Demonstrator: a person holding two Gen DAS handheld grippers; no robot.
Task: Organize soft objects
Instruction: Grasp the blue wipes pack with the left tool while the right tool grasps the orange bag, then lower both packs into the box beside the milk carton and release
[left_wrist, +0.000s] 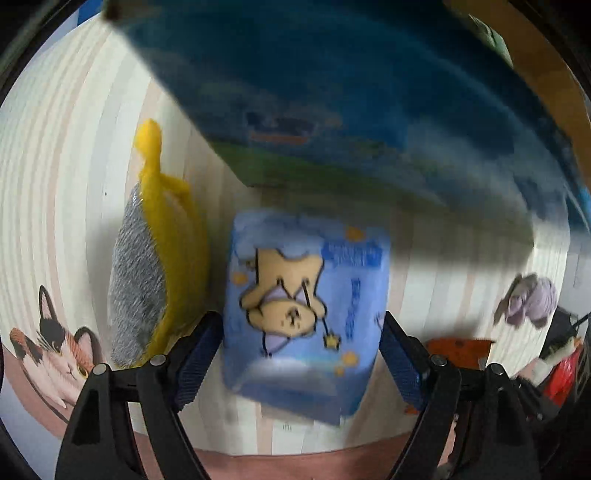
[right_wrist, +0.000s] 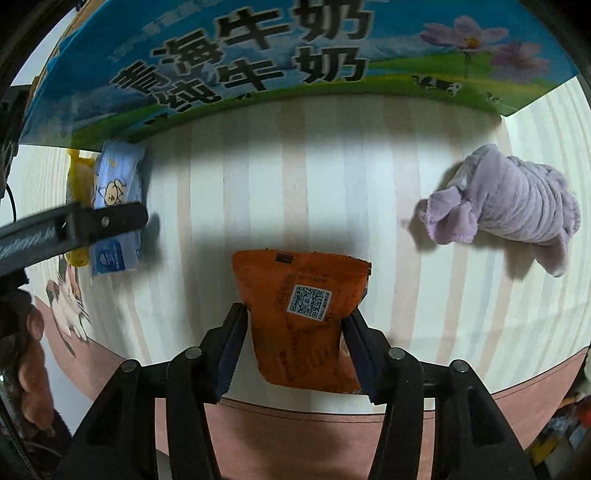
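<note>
My left gripper (left_wrist: 301, 347) has its jaws set wide around the blue tissue pack (left_wrist: 306, 314); the pads sit right at its sides, though blur hides whether they press it. The pack lies on the striped mat (left_wrist: 74, 177), just beside the yellow scrubber (left_wrist: 162, 258) and in front of the milk carton box (left_wrist: 332, 92). My right gripper (right_wrist: 293, 343) is clamped on the orange pouch (right_wrist: 301, 317) near the mat's front edge. The purple plush (right_wrist: 513, 206) lies well apart toward the mat's right side.
</note>
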